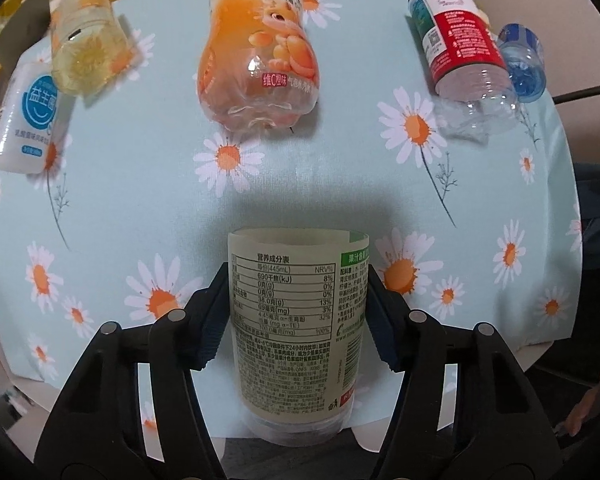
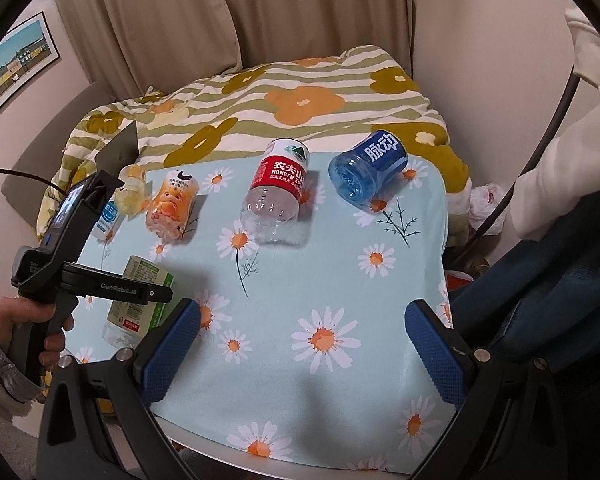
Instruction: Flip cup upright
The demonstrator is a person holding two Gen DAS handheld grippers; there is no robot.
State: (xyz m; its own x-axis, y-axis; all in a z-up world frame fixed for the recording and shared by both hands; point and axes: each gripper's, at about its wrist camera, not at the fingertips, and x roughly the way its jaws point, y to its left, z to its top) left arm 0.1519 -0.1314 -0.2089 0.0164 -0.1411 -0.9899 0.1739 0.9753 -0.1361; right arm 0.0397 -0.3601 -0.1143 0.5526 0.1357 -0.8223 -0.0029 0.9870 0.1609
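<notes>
The left gripper [image 1: 298, 312] was closed tight on the green cup [image 1: 298, 320]. Its two blue pads pressed on both sides of the cup. The cup was a cut-off bottle with a pale green paper label full of small writing. It lay on its side near the front edge of the daisy cloth [image 1: 140, 208]. Its clear bottom end pointed toward the front edge of the cloth. In the right wrist view the green cup [image 2: 140, 300] sat at the near left corner of the cloth, and a hand [image 2: 28, 320] held the black handle of the left gripper beside it.

The right gripper [image 2: 302, 340] was wide open. It held nothing. Its blue pads [image 2: 436, 356] hung above the near part of the daisy cloth, well apart from the green cup.

Five more cups lay on their sides along the far edge of the cloth. There was a white cup [image 1: 24, 120], a yellow cup [image 1: 86, 40], an orange cup [image 1: 260, 56], a red cup [image 1: 456, 40] and a blue cup [image 1: 524, 62]. The red cup and the blue cup were just beside each other. Behind the far edge of the cloth lay a striped blanket [image 2: 300, 92] with big flowers on it.
</notes>
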